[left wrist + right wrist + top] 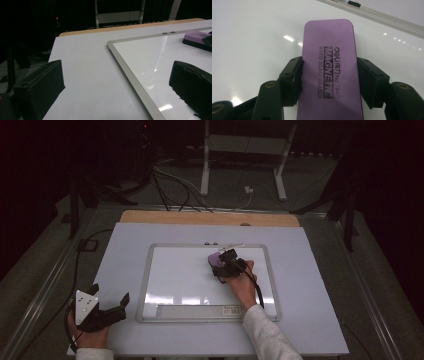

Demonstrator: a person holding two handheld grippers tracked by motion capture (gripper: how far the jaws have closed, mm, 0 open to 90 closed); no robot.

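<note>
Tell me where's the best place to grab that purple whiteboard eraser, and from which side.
Grip the purple eraser across its two long sides, near the middle, coming from above along its length. It lies flat on the whiteboard, a narrow block with straight parallel edges that suit flat pads. The right gripper already clamps it that way.

high view: above the table's near edge, facing forward and down on the silver-framed whiteboard point(150, 270).
left gripper view: low, beside the board's corner.
right gripper view: close over the purple rectangular eraser point(329, 72).
shared: whiteboard, eraser.
</note>
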